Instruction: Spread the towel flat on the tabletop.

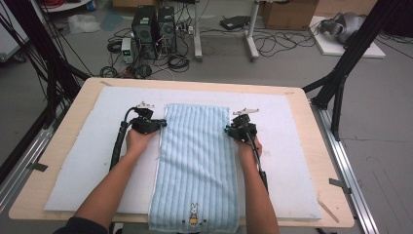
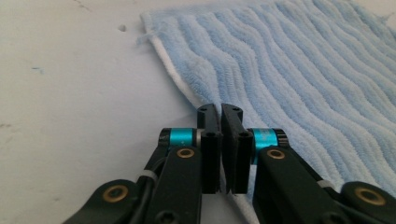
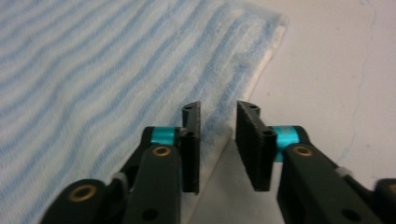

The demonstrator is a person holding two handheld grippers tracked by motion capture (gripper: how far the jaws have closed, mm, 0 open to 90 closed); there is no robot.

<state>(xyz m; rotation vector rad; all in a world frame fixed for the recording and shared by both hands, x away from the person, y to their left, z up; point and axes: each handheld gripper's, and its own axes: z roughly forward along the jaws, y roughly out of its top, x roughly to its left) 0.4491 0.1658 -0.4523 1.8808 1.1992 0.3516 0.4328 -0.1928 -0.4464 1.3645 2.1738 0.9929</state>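
High view: we see the blue striped towel [image 1: 196,165] lying flat along the white mat [image 1: 87,161] on the tabletop [image 1: 58,146], its near end hanging over the edge. Our left tool [image 1: 159,125] sits at its left long edge, our right tool [image 1: 228,129] at its right.
Left gripper view: the left tool [image 2: 220,112] has its jaws together, seemingly pinching the towel's [image 2: 299,74] white-backed edge.
Right gripper view: the right tool [image 3: 218,112] stands with jaws apart, straddling the towel's [image 3: 93,70] edge, not gripping.
Risk: if we lift now, we judge only the left side rises and the towel skews. A shallow right bite could slip off the hem.
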